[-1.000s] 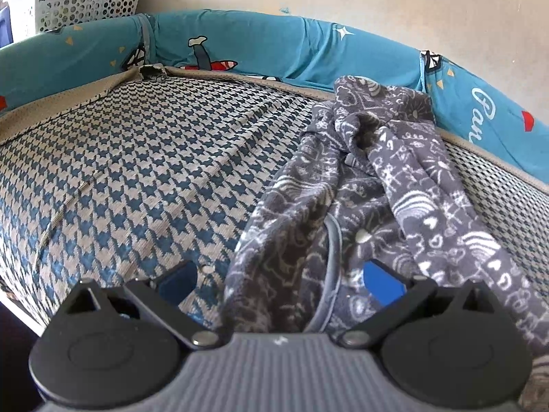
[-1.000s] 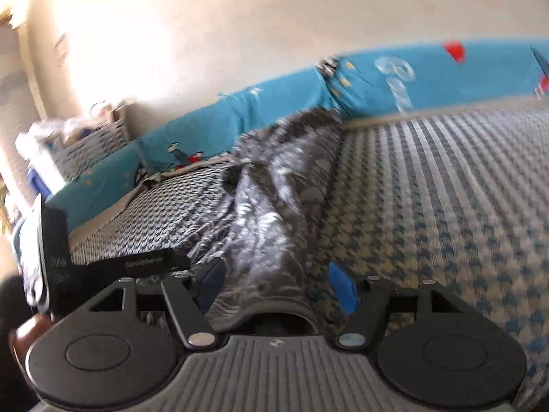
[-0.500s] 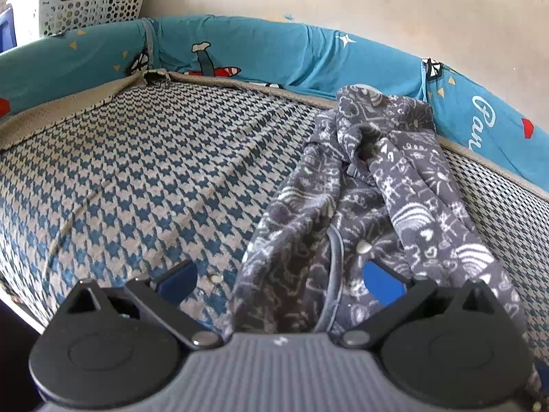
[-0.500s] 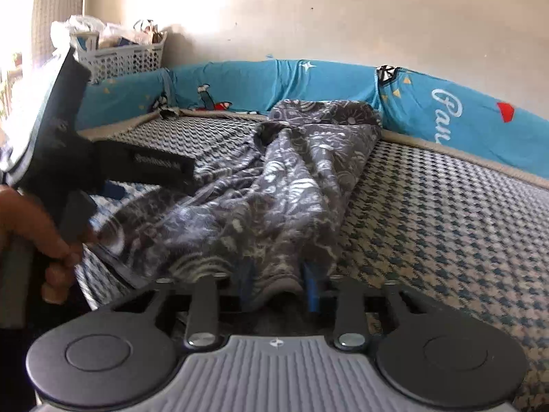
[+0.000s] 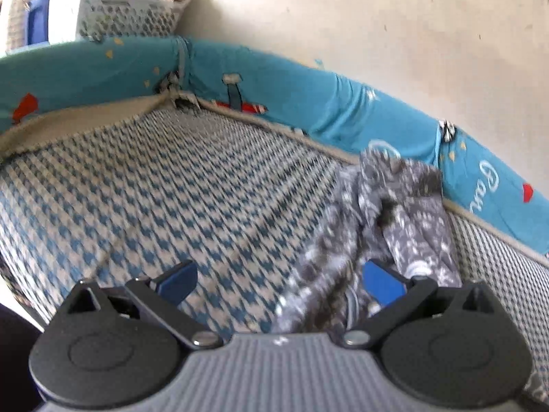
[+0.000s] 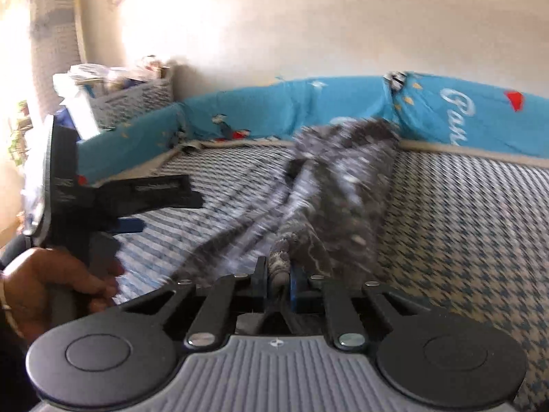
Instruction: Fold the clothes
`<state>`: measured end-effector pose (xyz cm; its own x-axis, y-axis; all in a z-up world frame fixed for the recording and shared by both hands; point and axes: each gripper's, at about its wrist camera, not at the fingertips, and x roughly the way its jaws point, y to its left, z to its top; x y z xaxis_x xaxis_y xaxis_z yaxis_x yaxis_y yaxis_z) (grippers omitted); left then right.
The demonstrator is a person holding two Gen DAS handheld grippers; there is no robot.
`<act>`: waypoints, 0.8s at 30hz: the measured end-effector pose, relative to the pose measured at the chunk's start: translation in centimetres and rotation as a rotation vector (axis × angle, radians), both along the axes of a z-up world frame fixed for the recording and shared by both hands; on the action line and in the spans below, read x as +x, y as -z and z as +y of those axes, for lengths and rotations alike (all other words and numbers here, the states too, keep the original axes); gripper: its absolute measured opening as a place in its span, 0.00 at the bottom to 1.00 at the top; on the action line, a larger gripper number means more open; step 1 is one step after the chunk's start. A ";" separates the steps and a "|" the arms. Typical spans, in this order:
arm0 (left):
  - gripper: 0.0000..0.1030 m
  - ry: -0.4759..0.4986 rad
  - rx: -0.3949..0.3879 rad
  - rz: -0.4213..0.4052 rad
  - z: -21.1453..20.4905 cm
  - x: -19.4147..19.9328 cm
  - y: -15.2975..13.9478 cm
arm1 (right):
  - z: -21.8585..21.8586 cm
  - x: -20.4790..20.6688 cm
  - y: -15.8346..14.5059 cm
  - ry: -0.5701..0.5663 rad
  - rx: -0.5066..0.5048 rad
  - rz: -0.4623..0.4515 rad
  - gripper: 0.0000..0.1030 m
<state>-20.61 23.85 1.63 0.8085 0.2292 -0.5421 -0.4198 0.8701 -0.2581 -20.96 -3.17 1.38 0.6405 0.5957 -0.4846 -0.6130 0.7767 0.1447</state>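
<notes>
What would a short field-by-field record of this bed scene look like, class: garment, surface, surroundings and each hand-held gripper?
garment: grey patterned garment, crumpled, stretched along the bed
surface: houndstooth bed cover
border: blue bumper along the wall side
background: white basket behind the bumper corner
left hand-held gripper: open, garment edge beside its right pad, nothing gripped
right hand-held gripper: jaws closing, pads pinching a garment fold
person: hand holding the left tool

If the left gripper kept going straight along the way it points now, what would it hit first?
Probably the houndstooth bed cover. The open left gripper aims down at bare cover, with the grey patterned garment just right of that line; depth is unclear.
</notes>
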 end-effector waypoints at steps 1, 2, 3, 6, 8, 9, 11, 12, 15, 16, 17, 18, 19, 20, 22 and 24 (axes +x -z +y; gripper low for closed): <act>1.00 -0.010 0.006 -0.013 0.3 -0.3 -0.4 | 0.6 -0.1 -0.4 -0.018 0.004 -0.002 0.11; 1.00 -0.019 0.007 -0.027 0.7 -0.6 -0.7 | 1.3 -0.2 -0.6 -0.038 0.013 0.005 0.11; 1.00 -0.028 0.008 -0.040 1.1 -0.9 -1.0 | 2.0 -0.2 -0.8 -0.055 0.020 0.015 0.11; 1.00 -0.052 0.003 -0.066 2.2 -1.9 -1.7 | 3.8 -0.2 -1.0 -0.101 0.034 0.036 0.11; 1.00 -0.048 -0.002 -0.077 2.6 -2.2 -2.1 | 5.0 -0.1 -0.9 -0.115 0.024 0.039 0.11; 1.00 -0.045 -0.006 -0.085 2.7 -2.4 -2.3 | 5.6 -0.1 -0.7 -0.120 0.022 0.043 0.11; 1.00 -0.039 -0.014 -0.100 3.0 -2.7 -2.6 | 6.6 0.0 -0.5 -0.129 0.017 0.058 0.11; 1.00 -0.037 -0.018 -0.109 3.2 -3.0 -2.8 | 7.1 0.0 -0.4 -0.133 0.014 0.063 0.11; 1.00 -0.036 -0.036 -0.141 3.7 -3.6 -3.4 | 8.5 0.0 -0.1 -0.152 0.001 0.069 0.11; 1.00 -0.038 -0.045 -0.151 4.0 -4.0 -3.6 | 8.8 -0.1 0.0 -0.158 -0.007 0.067 0.11; 1.00 -0.041 -0.053 -0.161 4.2 -4.3 -3.7 | 9.3 -0.1 0.2 -0.165 -0.016 0.068 0.11; 1.00 -0.044 -0.060 -0.168 4.4 -4.3 -3.8 | 9.6 -0.1 0.4 -0.170 -0.019 0.074 0.11; 1.00 -0.048 -0.068 -0.175 4.6 -4.3 -3.9 | 9.9 0.0 0.7 -0.174 -0.022 0.081 0.11; 1.00 -0.052 -0.074 -0.180 4.8 -4.4 -4.0 | 10.3 0.1 0.9 -0.178 -0.025 0.088 0.11; 1.00 -0.052 -0.083 -0.186 4.9 -4.5 -4.0 | 11.1 0.2 1.2 -0.186 -0.033 0.099 0.11; 1.00 -0.048 -0.092 -0.190 5.0 -4.6 -4.0 | 11.9 0.2 1.5 -0.196 -0.044 0.101 0.11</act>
<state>-25.22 28.89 5.66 0.8877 0.2263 -0.4010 -0.3959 0.8197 -0.4140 -20.75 8.77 -0.14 0.4617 0.6809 -0.5685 -0.7371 0.6510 0.1812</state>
